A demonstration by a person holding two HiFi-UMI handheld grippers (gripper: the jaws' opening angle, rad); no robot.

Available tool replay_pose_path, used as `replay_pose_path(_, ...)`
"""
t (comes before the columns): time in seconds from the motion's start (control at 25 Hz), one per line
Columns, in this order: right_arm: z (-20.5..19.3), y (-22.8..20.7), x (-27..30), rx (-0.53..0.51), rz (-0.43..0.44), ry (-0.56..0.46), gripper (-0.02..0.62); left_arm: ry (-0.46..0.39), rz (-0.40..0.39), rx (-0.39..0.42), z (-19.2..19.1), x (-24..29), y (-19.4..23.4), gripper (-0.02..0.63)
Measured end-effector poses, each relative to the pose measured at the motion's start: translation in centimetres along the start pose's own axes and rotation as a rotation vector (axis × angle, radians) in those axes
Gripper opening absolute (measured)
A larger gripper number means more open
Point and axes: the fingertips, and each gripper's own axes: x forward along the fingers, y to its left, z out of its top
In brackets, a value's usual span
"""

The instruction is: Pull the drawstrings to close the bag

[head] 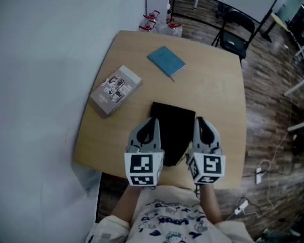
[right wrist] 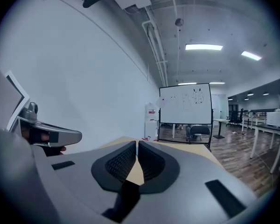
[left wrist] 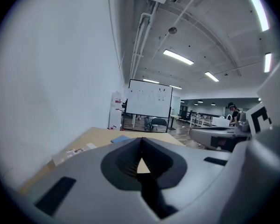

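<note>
A black drawstring bag point(head: 173, 125) lies flat on the wooden table point(head: 218, 90), near the front edge. My left gripper point(head: 154, 121) stands at the bag's left side and my right gripper point(head: 199, 119) at its right side, both pointing away from me. Seen from its own camera, the left gripper point(left wrist: 141, 140) has its jaws pressed together with nothing visible between them. The right gripper point(right wrist: 136, 143) has its jaws drawn in to a hairline gap, and no string shows there. A thin cord end point(head: 184, 159) peeks out at the bag's near edge. The drawstrings are otherwise hidden.
A boxed book point(head: 116, 90) lies at the table's left and a blue notebook point(head: 166, 61) farther back. Tied plastic bags point(head: 159, 24) sit past the far edge. A black chair point(head: 235, 37) and a whiteboard point(left wrist: 149, 101) stand beyond. A person point(left wrist: 233, 113) is far off at the right.
</note>
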Motion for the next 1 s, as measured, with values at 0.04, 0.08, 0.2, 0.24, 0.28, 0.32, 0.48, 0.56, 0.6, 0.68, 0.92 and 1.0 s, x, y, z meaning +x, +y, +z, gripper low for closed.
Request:
replay_pose_path(0.04, 0.3, -0.1, -0.1, -0.001, -0.004, -0.011, 0.015, -0.019, 0.006, 0.005, 0.5, -0.2, 0.0, 0.003)
replay_pose_path(0.08, 0.7, -0.1, -0.2, 0.001, -0.007, -0.020, 0.015, -0.037, 0.014, 0.012, 0.9, -0.3, 0.0, 0.003)
replay_pose_path(0.2, 1.5, -0.2, -0.4, 0.010, -0.016, -0.043, 0.015, -0.075, 0.041, 0.034, 1.7, -0.6, 0.3, 0.002)
replay_pose_path(0.24, 1.6, -0.4, -0.5, 0.014, -0.020, -0.054, 0.015, -0.082, 0.050, 0.040, 1.9, -0.6, 0.4, 0.003)
replay_pose_path(0.28, 1.7, -0.5, -0.6, 0.018, -0.023, -0.065, 0.015, -0.088, 0.057, 0.044, 2.0, -0.7, 0.4, 0.002)
replay_pose_path(0.32, 1.8, -0.6, -0.7, 0.019, -0.027, -0.074, 0.015, -0.094, 0.065, 0.046, 2.1, -0.7, 0.5, 0.002)
replay_pose_path(0.48, 2.1, -0.8, -1.0, 0.012, -0.045, -0.080, 0.015, -0.128, 0.096, 0.050, 2.8, -0.8, 0.8, 0.002)
replay_pose_path(0.56, 2.3, -0.9, -1.3, 0.011, -0.054, -0.082, 0.015, -0.145, 0.101, 0.043, 3.3, -1.0, 0.7, 0.002)
replay_pose_path(0.6, 2.3, -1.1, -1.4, 0.013, -0.058, -0.089, 0.015, -0.148, 0.102, 0.054, 3.5, -1.1, 0.7, 0.002)
replay_pose_path(0.68, 2.4, -1.2, -1.5, 0.017, -0.063, -0.093, 0.015, -0.152, 0.102, 0.069, 3.6, -1.1, 0.7, 0.002)
replay_pose_path(0.92, 1.9, -1.7, -1.2, 0.016, -0.064, -0.087, 0.015, -0.165, 0.104, 0.033, 3.7, -1.1, 0.7, 0.002)
replay_pose_path(1.0, 1.7, -1.9, -1.2, 0.023, -0.069, -0.090, 0.015, -0.161, 0.103, 0.033, 3.6, -1.1, 0.8, 0.002)
